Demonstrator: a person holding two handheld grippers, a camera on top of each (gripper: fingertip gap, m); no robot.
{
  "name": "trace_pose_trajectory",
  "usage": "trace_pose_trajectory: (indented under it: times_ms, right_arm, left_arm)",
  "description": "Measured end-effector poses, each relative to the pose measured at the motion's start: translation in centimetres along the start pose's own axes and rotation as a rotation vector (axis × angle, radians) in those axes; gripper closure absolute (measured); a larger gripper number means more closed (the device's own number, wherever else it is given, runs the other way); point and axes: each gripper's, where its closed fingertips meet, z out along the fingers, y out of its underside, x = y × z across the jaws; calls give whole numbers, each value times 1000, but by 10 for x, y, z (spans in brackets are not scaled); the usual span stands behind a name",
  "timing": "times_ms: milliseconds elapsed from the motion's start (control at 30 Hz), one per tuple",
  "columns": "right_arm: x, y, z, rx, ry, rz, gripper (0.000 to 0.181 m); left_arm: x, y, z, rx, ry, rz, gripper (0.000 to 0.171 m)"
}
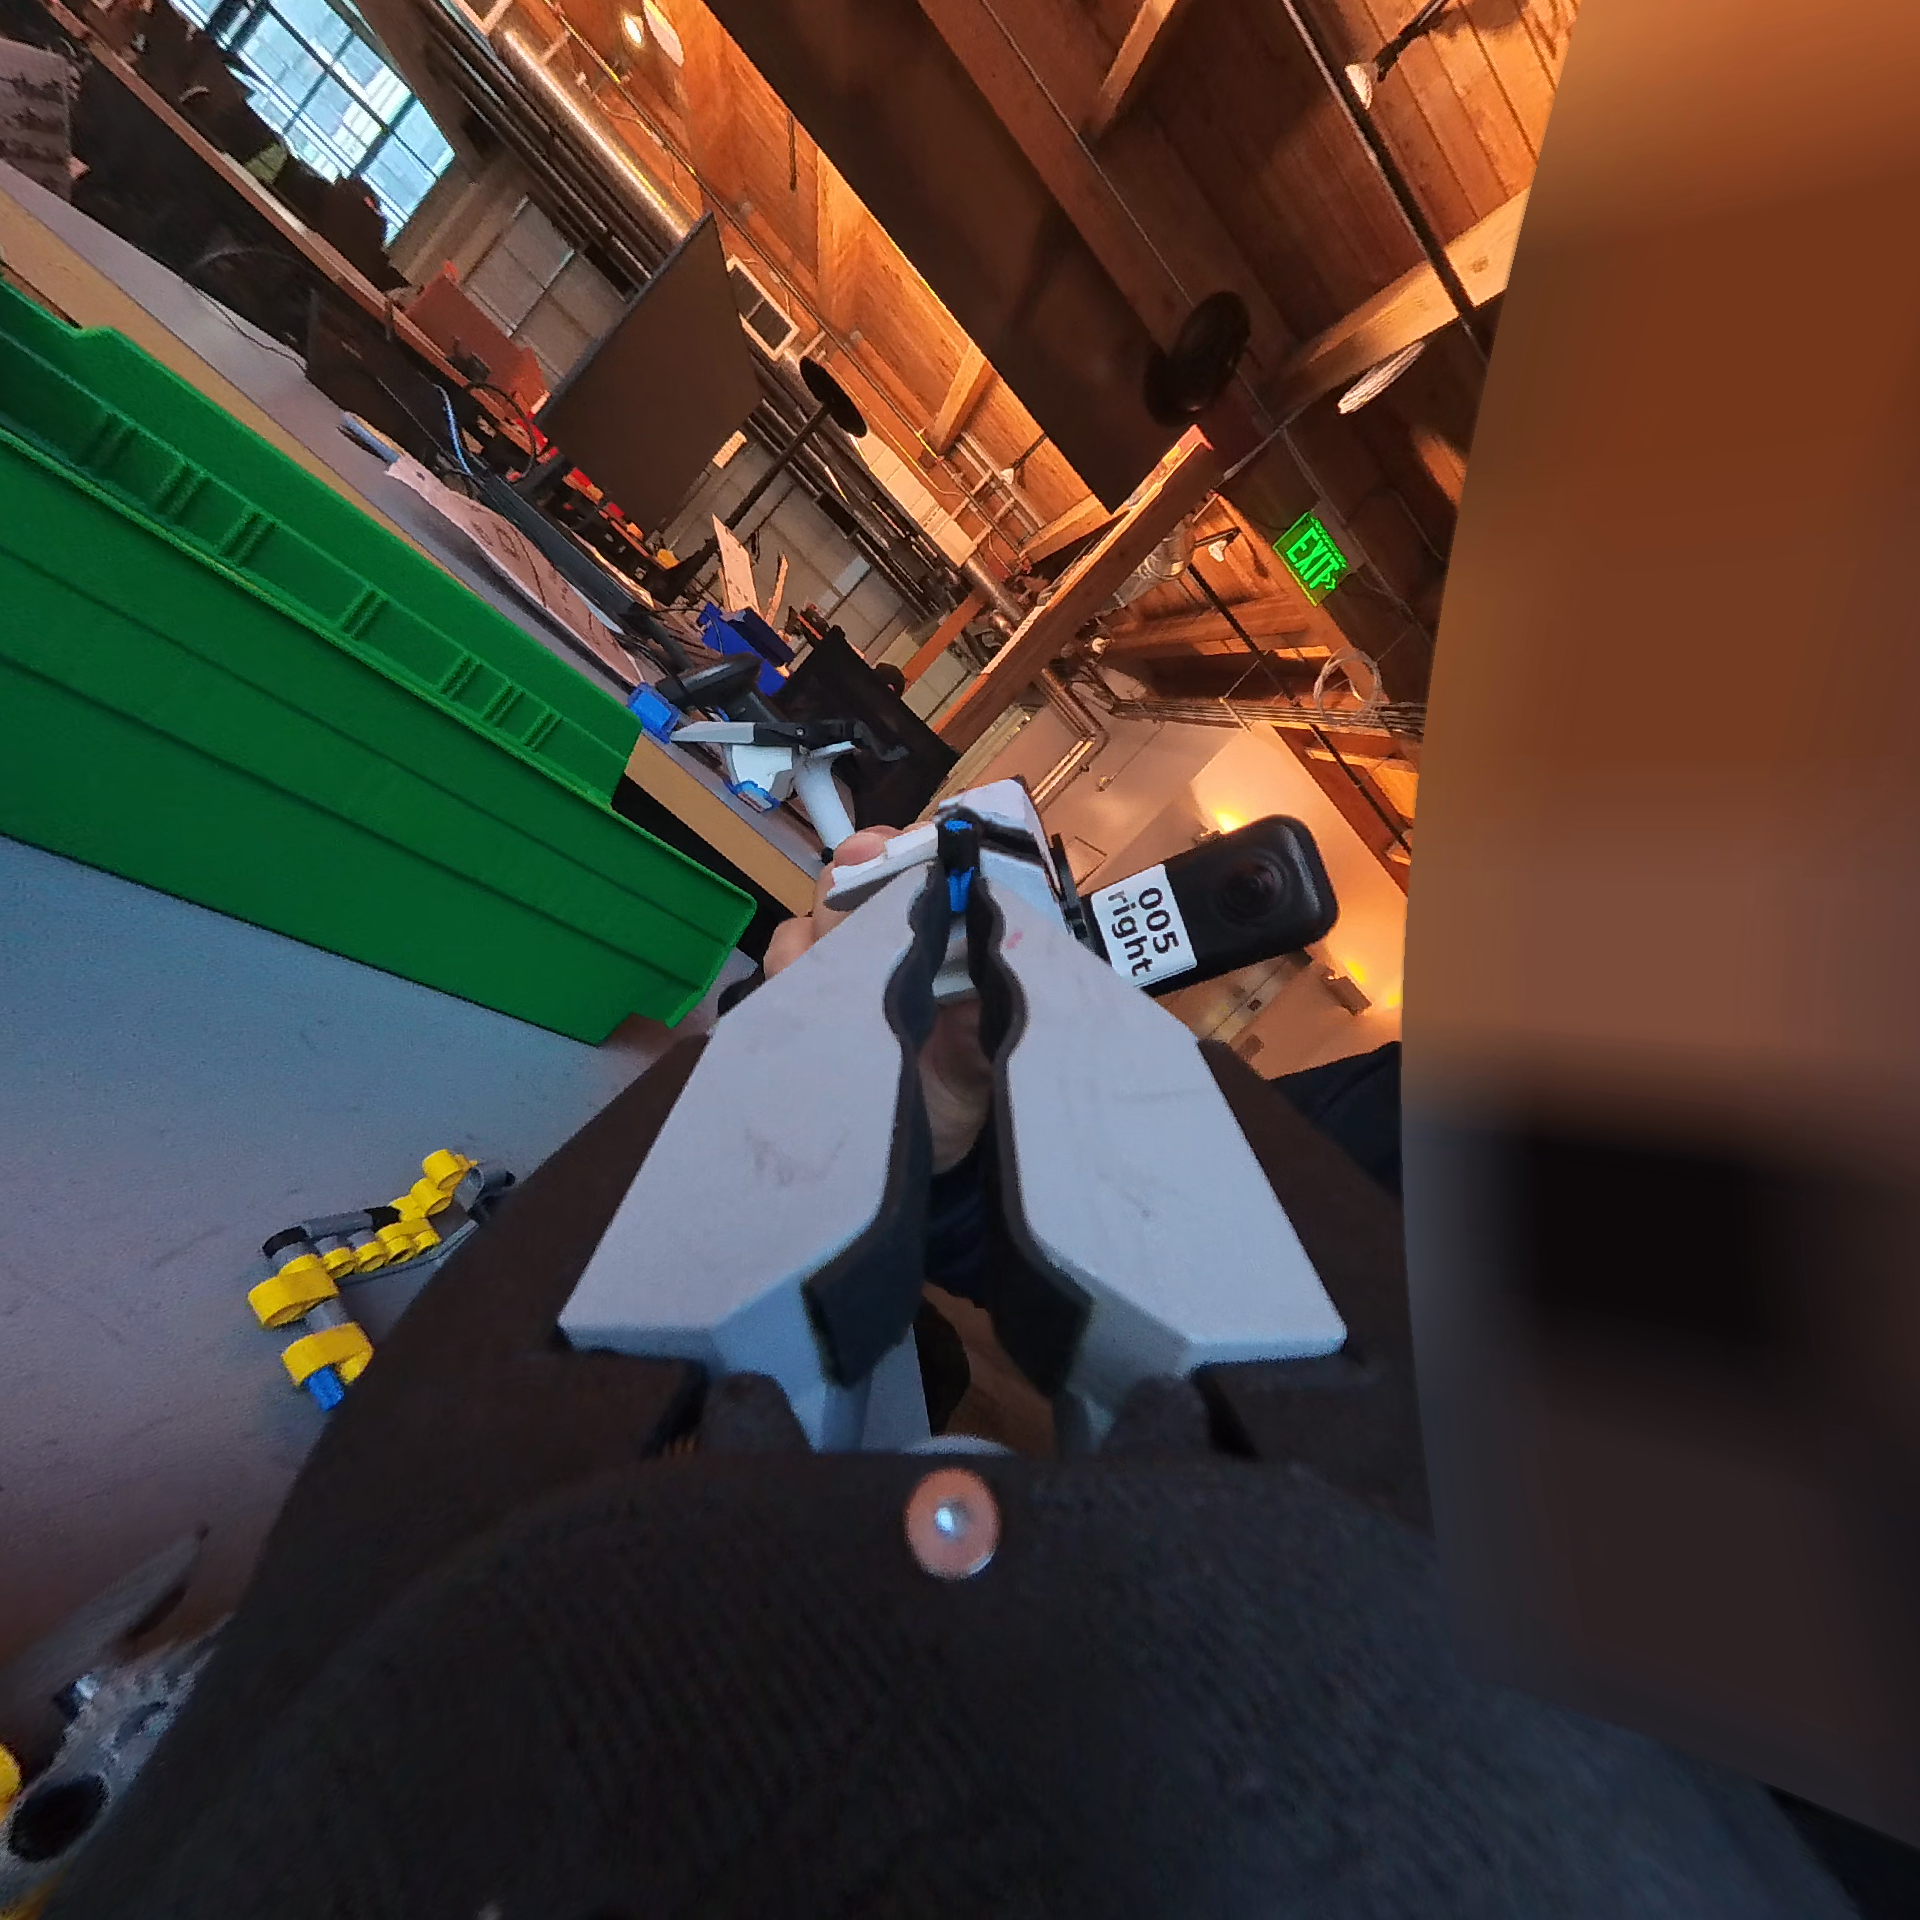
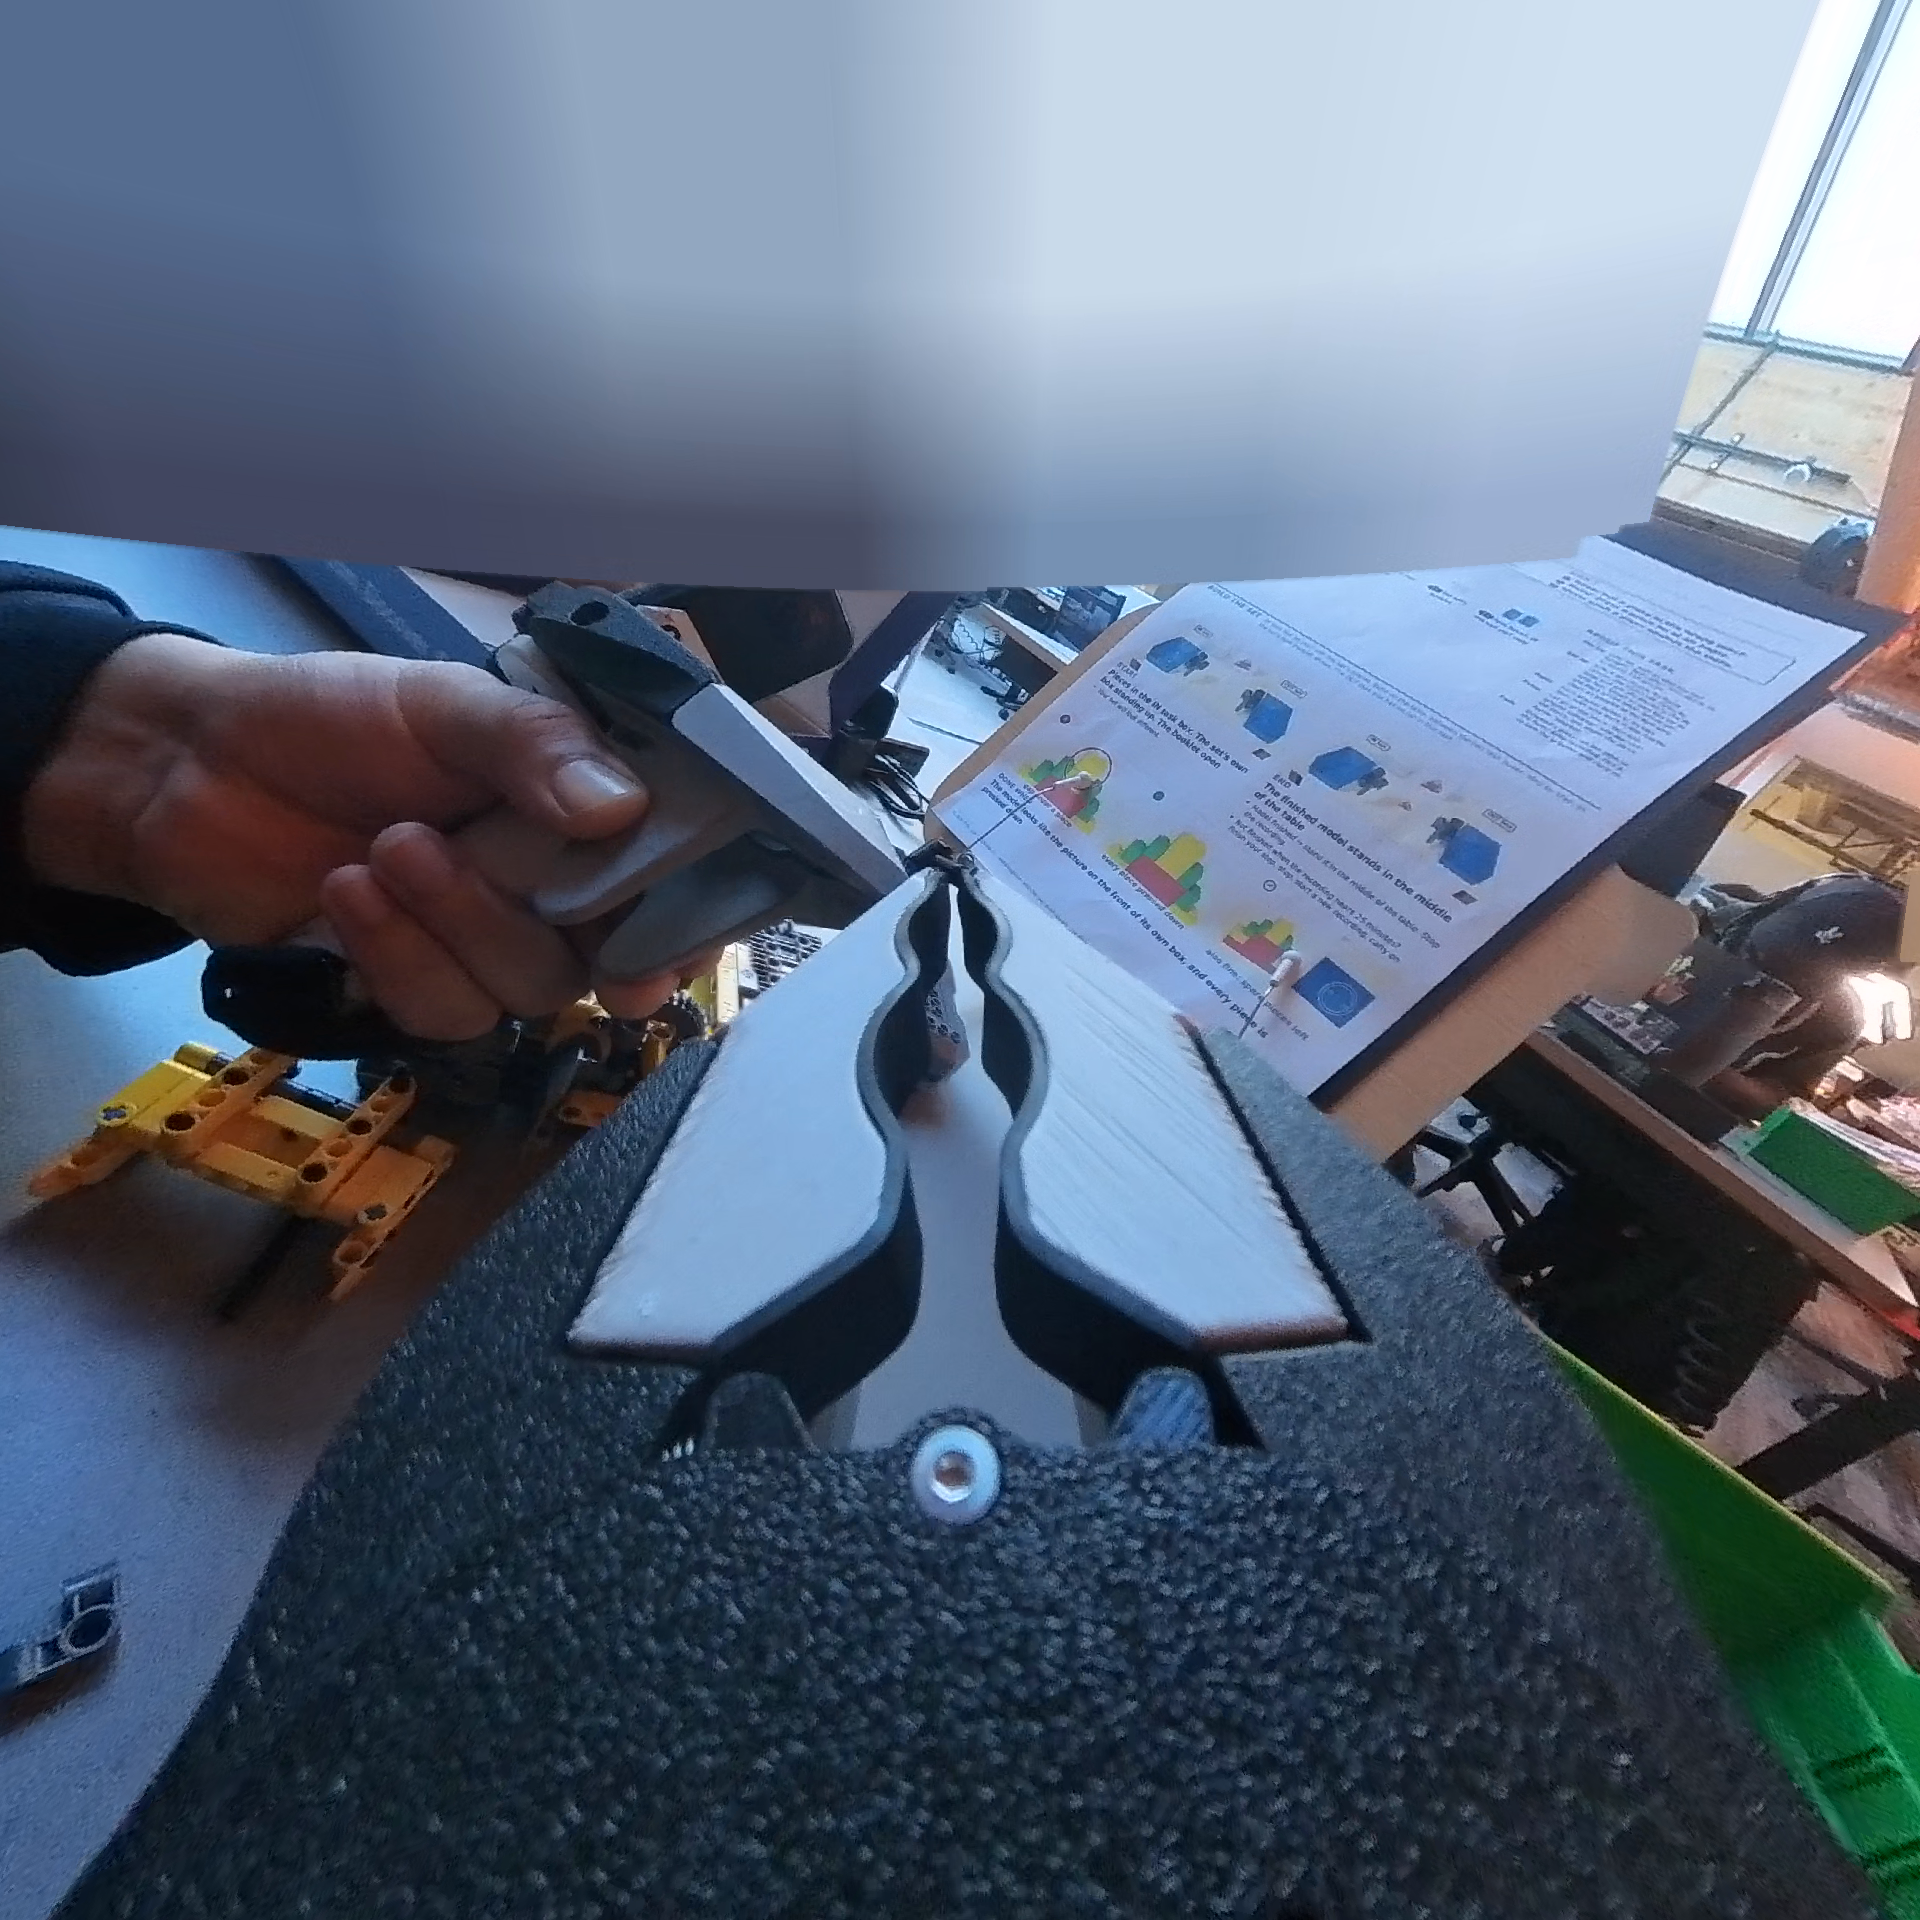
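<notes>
Small blue-and-black plastic pin (image 1: 957, 871), light, stiff, probably slippery: pinched at tip by left gripper (image 1: 956, 883), jaws narrow. Right gripper (image 2: 948, 883) tips likewise nearly closed, seemingly nipping the same pin.

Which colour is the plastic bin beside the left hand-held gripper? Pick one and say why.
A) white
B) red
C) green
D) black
C: in the left wrist view the ribbed plastic bin on the table is bright green, lying to the left of the left hand-held gripper, whose tips are closed on a small blue and black piece.
</notes>
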Motion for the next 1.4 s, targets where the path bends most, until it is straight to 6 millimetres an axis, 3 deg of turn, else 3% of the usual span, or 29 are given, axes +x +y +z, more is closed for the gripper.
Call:
trace_pose_trajectory:
  times_ms: [167, 500, 700, 867, 1067, 1200, 1300, 1400]
  right_arm:
    - [1, 2, 3, 2, -11, 85, 181]
    - [3, 12, 7, 16, -72, 299, 181]
    - [-1, 19, 4, -144, -72, -211, 181]
    - [-7, 39, 2, -366, -154, -470, 180]
    - [-8, 41, 1, -403, -107, -674, 180]
    - [-3, 33, 4, -344, -24, -543, 181]
    - [0, 31, 7, -252, -16, -224, 181]
    - [2, 31, 13, -182, -3, -25, 181]
  left_arm:
    - [-3, -2, -1, 9, -27, 21, 169]
    - [-17, -4, -4, -111, -336, 518, 169]
    - [-23, 4, -6, -196, -289, 407, 170]
    - [-40, 17, -7, -310, -399, 502, 170]
    - [-41, 20, -7, -316, -394, 471, 170]
    - [-36, 12, -6, -287, -404, 547, 170]
    - [-35, 6, -8, -288, -445, 643, 170]
    - [-36, 0, -11, -262, -464, 653, 170]
